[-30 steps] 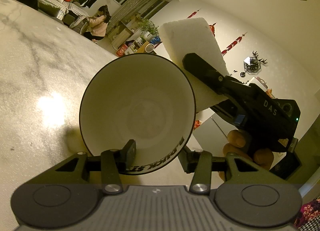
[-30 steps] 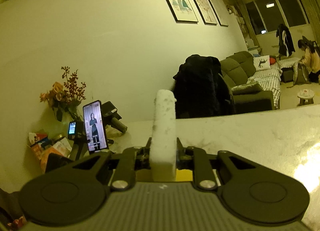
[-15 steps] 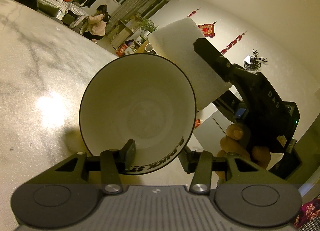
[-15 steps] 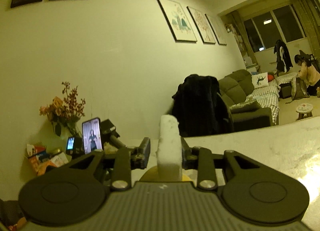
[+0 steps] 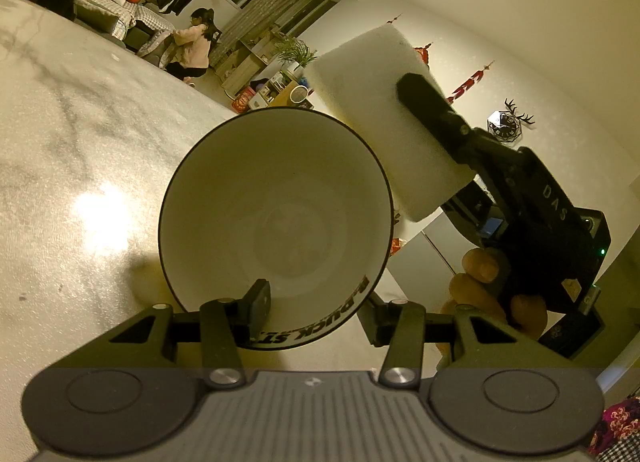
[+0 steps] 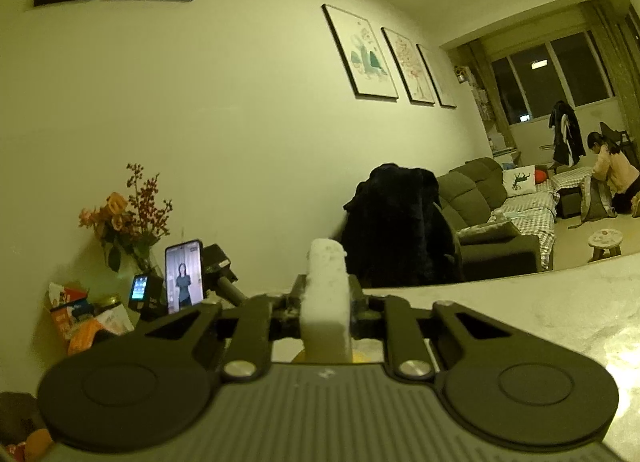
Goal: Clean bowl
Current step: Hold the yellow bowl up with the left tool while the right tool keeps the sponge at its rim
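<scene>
In the left wrist view my left gripper (image 5: 312, 310) is shut on the near rim of a white bowl (image 5: 276, 218) with a dark edge and black lettering. The bowl is tilted so its empty inside faces the camera, above the marble table (image 5: 60, 166). My right gripper (image 5: 436, 118) holds a white sponge (image 5: 380, 110) just behind the bowl's upper right rim. In the right wrist view the right gripper (image 6: 326, 302) is shut on the sponge (image 6: 325, 294), which stands upright between the fingers; the bowl is out of that view.
A phone on a stand (image 6: 184, 276), a flower vase (image 6: 128, 222) and snack packets (image 6: 80, 318) sit at the table's far left. A chair with a dark coat (image 6: 400, 226) stands behind the table. A sofa (image 6: 500, 206) and a person (image 6: 612, 174) are farther back.
The right gripper with the sponge has moved left and up around the bowl's far right rim and tilted upward. The bowl and left gripper have held still.
</scene>
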Demonstrator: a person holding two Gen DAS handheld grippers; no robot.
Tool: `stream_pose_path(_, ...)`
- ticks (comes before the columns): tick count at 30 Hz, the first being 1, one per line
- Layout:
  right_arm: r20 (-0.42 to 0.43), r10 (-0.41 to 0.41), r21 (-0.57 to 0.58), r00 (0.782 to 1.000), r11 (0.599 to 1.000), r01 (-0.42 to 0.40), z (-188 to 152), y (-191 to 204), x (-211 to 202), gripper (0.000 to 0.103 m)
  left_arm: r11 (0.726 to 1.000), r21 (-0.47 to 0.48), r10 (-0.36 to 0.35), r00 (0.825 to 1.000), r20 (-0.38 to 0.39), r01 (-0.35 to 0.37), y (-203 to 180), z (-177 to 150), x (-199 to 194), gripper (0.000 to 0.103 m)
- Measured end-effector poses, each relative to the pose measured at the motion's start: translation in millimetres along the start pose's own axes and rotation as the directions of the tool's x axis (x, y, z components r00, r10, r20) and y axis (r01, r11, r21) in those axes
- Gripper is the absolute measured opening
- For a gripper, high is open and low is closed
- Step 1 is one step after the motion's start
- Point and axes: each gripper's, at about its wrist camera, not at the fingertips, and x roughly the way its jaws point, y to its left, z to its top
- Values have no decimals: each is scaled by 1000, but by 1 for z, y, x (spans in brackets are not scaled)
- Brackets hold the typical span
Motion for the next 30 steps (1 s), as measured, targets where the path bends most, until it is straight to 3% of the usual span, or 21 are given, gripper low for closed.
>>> stream_pose_path(21,-87,-146,35,986,988,149,-4,-14,9,19,1000,0,0,1000,-1,0,-6,-1,0,49)
stream_pose_path(30,-53,-46,36,998,998,48,-1,-6,0,19,1000,-1,-1,1000,0,1,-5,-1,0,49)
